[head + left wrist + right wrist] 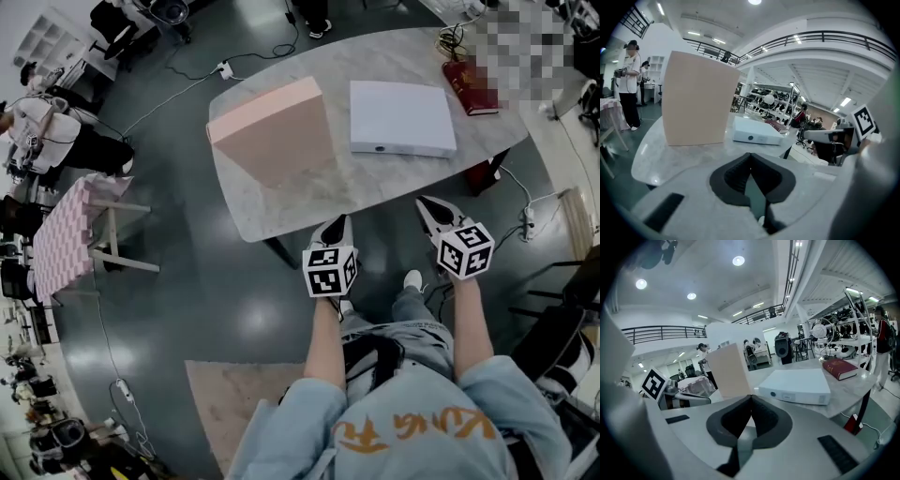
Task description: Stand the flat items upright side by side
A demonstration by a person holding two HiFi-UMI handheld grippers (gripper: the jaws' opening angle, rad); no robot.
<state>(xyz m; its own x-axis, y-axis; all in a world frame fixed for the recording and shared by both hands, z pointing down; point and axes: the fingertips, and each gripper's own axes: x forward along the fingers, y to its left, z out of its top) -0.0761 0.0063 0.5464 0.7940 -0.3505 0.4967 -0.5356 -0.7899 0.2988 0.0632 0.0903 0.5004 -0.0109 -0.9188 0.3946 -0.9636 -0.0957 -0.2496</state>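
At the near edge of the marble table [281, 202] we hold both tongs closed and empty, the left gripper [335, 225] and the right gripper [427, 208]. The pink box [272, 131] stands upright at the left. The white box [401, 117] lies flat just right of it, with a red book [471, 87] farther right. We judge the white box stiff, smooth and light, best pinched at its near edge.

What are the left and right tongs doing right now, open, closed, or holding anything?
Left tongs: closed, holding nothing.
Right tongs: closed, holding nothing.
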